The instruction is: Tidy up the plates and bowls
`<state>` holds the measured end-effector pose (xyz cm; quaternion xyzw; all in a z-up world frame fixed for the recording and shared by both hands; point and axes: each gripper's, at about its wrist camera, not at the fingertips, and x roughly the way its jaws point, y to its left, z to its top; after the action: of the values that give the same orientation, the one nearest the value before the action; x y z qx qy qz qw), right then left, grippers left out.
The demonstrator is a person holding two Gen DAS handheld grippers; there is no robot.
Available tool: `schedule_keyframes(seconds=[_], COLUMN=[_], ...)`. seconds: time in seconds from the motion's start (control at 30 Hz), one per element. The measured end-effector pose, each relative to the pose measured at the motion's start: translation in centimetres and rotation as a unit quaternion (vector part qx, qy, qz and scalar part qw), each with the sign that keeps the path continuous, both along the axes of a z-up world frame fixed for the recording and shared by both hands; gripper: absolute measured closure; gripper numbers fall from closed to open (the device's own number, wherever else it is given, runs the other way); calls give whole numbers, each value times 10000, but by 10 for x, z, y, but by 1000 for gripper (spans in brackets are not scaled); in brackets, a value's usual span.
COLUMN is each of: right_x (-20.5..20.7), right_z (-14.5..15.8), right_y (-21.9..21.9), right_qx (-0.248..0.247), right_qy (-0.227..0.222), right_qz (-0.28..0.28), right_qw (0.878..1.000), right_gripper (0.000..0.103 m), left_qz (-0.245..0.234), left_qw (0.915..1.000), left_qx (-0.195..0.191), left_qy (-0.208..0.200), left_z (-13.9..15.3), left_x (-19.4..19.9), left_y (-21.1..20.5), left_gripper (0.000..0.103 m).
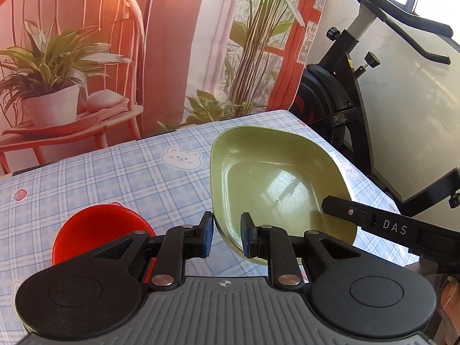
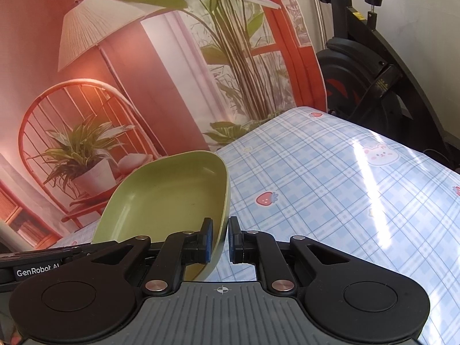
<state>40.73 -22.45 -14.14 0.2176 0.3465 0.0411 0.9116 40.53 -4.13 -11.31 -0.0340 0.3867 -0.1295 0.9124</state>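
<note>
A dish point(image 1: 276, 178) hangs above the table point(image 1: 120, 172), a bowl point(image 1: 97, 227) left of it.

Each hand-held gripper, left point(image 1: 227, 237) and right point(image 2: 220, 240), is black plastic with 2 round discs flanking a ribbed grey body marked by a small crosshair. Silver rivets pin the linkage arms, and the fingers point(image 1: 206, 237) carry blue pads. White lettering reads "DAS" on the right one and "GenRobot" on the left.
</note>
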Motion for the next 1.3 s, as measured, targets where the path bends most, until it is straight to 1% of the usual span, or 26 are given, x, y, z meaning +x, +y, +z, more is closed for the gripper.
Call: schedule_keyframes(seconds=[0.43,0.63,0.73,0.8,0.9,1.1,1.3], right_x=[-57,-81,-90,-97,-108,-128,-143], right_z=[19,25,26,25,23,14,-2], right_y=[25,37,42,46,56,75,91], right_qx=[139,176,305,364,313,336,399], right_qy=[-29,-55,-21,34,102,305,656], right_qz=[290,427,502,567,719,1036,1193], right_qw=[9995,9989,9983,9977,9969,9936,9899], right_gripper=[92,91,91,91,90,89,87], left_qz=[-19,-67,-74,-66,-33,48,19], left_qw=[9998,9997,9997,9997,9997,9995,9993], left_qx=[-192,-228,-219,-239,-260,-297,-295], left_qy=[-77,-71,-56,-42,4,111,210], left_z=[18,20,20,18,14,-1,-16], left_x=[-52,-80,-90,-95,-100,-111,-120], left_y=[35,52,60,66,73,90,102], left_gripper=[82,82,82,82,82,82,82])
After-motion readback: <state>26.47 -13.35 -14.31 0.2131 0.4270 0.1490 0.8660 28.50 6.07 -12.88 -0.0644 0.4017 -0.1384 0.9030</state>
